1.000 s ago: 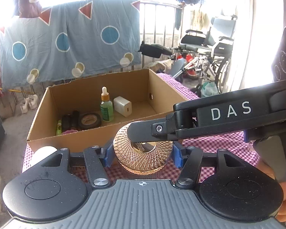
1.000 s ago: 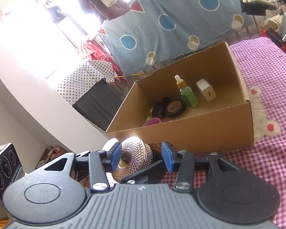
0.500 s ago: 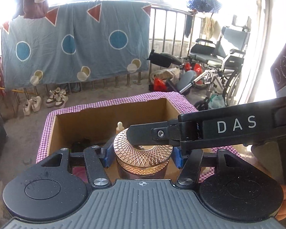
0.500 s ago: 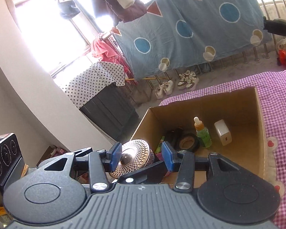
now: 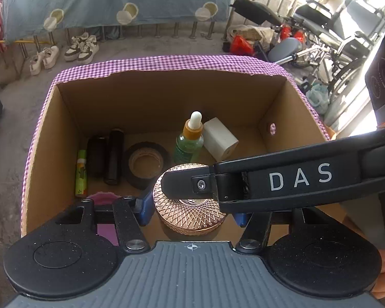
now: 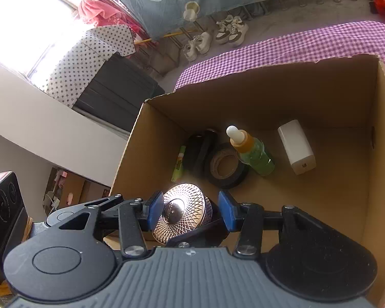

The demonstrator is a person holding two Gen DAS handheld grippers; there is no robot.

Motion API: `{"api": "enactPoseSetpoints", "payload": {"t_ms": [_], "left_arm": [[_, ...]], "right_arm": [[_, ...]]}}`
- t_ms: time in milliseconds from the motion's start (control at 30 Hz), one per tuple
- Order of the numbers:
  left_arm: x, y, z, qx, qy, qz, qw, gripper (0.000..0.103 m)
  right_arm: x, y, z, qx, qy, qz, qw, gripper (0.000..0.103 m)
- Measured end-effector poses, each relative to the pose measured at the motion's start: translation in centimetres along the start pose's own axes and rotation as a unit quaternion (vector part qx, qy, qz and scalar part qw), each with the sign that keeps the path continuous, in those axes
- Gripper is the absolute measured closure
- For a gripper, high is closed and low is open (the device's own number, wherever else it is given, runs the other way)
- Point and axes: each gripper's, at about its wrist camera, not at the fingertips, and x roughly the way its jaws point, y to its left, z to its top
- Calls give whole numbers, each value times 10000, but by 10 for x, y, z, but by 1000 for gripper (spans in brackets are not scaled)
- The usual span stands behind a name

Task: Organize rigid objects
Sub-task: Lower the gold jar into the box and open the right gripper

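A round rose-gold jar [image 5: 190, 215] with a cross-hatched lid hangs over the near part of an open cardboard box [image 5: 166, 77]. My left gripper [image 5: 192, 211] is shut on its sides. One finger of my right gripper [image 5: 295, 179] lies across the lid. In the right wrist view the jar [image 6: 182, 214] sits between the blue pads of my right gripper [image 6: 190, 213], whose jaws are opening slightly while the left pad still touches the lid. The box [image 6: 269, 89] holds a green dropper bottle [image 5: 190, 143], a white adapter [image 5: 219, 138], a black tape roll [image 5: 145, 163] and black tubes [image 5: 105, 156].
The box stands on a purple checked cloth [image 5: 166, 61]. A yellow-green tube [image 5: 81, 173] and a pink item [image 5: 102, 197] lie by the box's left wall. The box floor to the right of the adapter is bare. Shoes [image 5: 82, 46] and a wheelchair [image 5: 346, 25] stand beyond.
Both grippers have carried the jar from in front of the box to above its inside and have tipped downward. The box contents have not moved.
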Motion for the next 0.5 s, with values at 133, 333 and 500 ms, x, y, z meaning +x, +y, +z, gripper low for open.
{"api": "enactPoseSetpoints", "payload": {"t_ms": [133,333,500], "left_arm": [[17,3,3,-297,339,-1,9990,45],[29,9,1,-520,577,3,9970,44],[25,7,1,-530,476,10,9975,40]], "right_arm": [[18,-1,4,-70,263,-268,9993,51],[33,-9,2,6,466,-368,9982,51],[32,-11,-1,-36,367,-469,9982,52]]}}
